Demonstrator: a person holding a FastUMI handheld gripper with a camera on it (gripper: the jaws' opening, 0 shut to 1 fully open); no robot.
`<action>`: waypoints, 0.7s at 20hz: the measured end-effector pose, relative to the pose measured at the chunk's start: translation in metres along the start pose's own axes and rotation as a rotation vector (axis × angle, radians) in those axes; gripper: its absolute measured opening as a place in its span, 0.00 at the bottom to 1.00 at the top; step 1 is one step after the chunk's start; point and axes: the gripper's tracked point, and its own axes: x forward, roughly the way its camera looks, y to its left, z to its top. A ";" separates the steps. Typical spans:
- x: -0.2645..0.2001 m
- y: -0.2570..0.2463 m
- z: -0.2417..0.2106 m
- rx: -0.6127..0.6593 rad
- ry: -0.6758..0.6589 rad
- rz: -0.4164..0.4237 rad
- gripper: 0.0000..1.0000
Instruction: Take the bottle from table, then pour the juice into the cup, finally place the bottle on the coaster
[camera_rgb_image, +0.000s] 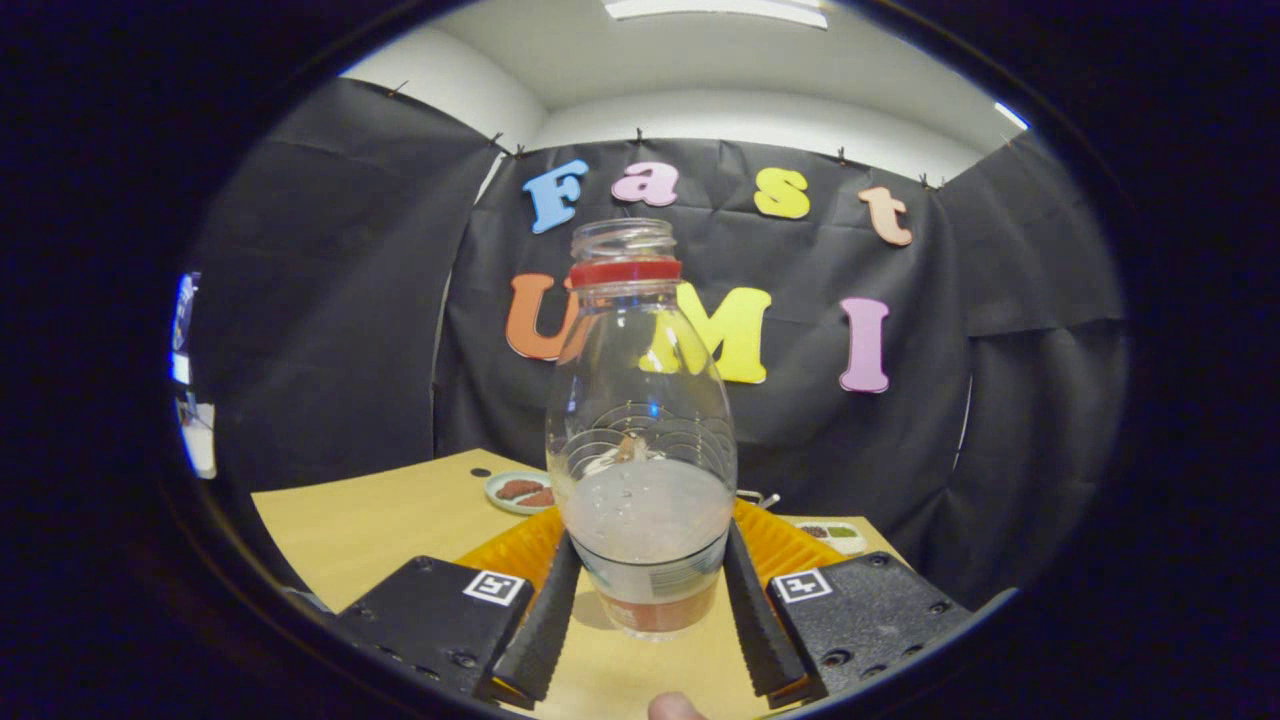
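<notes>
We've got the clear plastic bottle with the red neck ring (641, 440) upright at frame centre, our gripper (650, 590) clenched on its lower body, wooden table (370, 525) beneath.

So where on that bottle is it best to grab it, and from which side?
Low on the body. The clear bottle stands upright with its cap off, and the hand-held gripper comes in level from the front, its fingers pressing both flanks near the base. That part looks straight-sided; higher up it tapers to a narrow neck.
</notes>
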 end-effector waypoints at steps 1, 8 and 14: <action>0.009 -0.001 0.003 0.004 -0.010 0.001 0.76; 0.078 0.013 -0.014 0.076 -0.019 0.035 0.76; 0.128 0.027 -0.068 0.124 0.049 0.053 0.76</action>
